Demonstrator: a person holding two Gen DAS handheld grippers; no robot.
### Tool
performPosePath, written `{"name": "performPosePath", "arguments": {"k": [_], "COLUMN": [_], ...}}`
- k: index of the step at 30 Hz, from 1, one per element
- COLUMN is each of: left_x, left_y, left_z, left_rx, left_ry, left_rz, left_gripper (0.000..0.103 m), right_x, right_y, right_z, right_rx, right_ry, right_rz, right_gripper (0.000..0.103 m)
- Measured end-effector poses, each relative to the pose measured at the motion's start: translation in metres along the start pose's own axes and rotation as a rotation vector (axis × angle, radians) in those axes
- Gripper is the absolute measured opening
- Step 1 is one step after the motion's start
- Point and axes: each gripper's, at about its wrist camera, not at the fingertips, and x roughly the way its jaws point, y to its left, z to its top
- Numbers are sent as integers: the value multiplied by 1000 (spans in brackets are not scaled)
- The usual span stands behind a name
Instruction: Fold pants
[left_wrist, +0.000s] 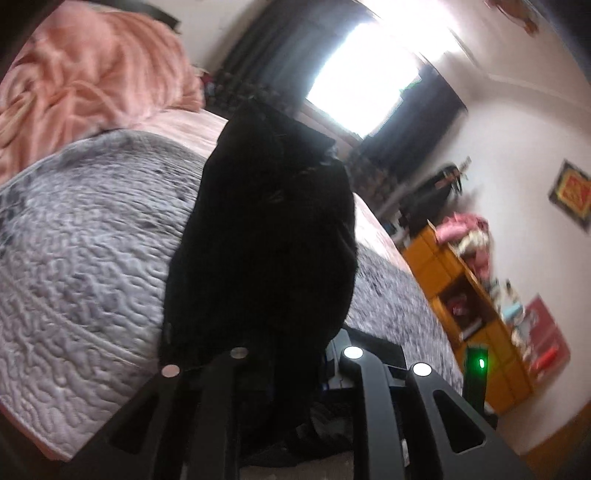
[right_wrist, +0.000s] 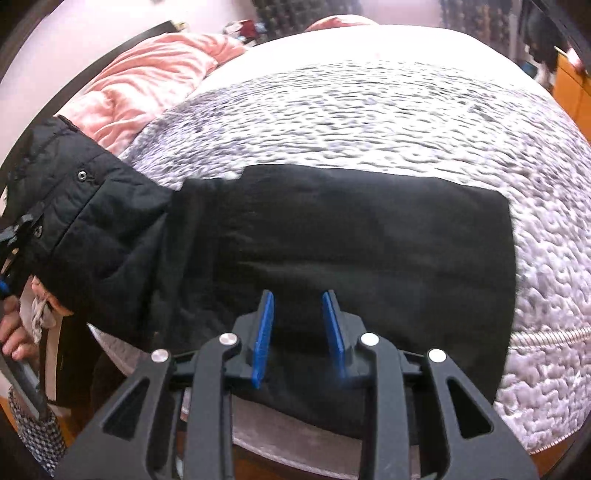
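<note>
Evidently the limp black cloth pants (right_wrist: 351, 229) lie along the grey quilted bed cover (right_wrist: 406, 110), soft and light — right gripper (right_wrist: 297, 325) open above them, left gripper's (left_wrist: 291, 354) state hidden — best pinched at an edge.

The right gripper (right_wrist: 298, 328) is a matte black linkage frame with triangular cut-outs in its outer arms and four round silver pivot screws across the joints. Its two fingers carry bright blue flat pads (right_wrist: 263, 339). The left gripper (left_wrist: 291, 363) has the same black arms, cut-outs and silver screws. A black quilted sleeve (right_wrist: 85, 218) with snap studs shows at far left, with bare fingers (right_wrist: 14, 339) below it.
</note>
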Motion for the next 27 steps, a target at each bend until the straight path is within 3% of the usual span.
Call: {"name": "performPosePath", "arguments": {"k": [6, 9, 11, 13, 15, 17, 19, 22, 25, 27], "left_x": [46, 70, 87, 104, 115, 116, 110, 90, 71, 64], "left_y": [-44, -59, -65, -71, -74, -78, -86, -88, -78, -68], "left_z": [-32, -50, -63, -78, -94, -101, -105, -100, -88, -80], "left_rx": [103, 142, 165, 189, 222, 255, 311, 355, 332, 292], "left_ry": [133, 218, 281, 352, 391, 394, 373, 311, 284, 262], "left_rz": [-18, -19, -20, -9, 13, 21, 72, 129, 162, 214], "left_gripper": [23, 30, 41, 61, 74, 83, 98, 99, 99, 99], "right_x": [3, 5, 5, 7, 9, 10, 10, 7, -3, -12], "right_y": [-27, -33, -38, -41, -45, -47, -48, -50, -47, -41], "right_z": [-9, -8, -10, -11, -13, -15, -16, -16, -11, -5], "right_rx": [40, 45, 51, 54, 65, 71, 76, 85, 87, 80], "right_ry": [9, 10, 11, 13, 12, 12, 14, 9, -11, -33], "right_rz": [-35, -34, -31, -31, -21, -11, -4, -2, 14, 48], "right_gripper": [30, 31, 31, 32, 38, 43, 48, 51, 53, 64]}}
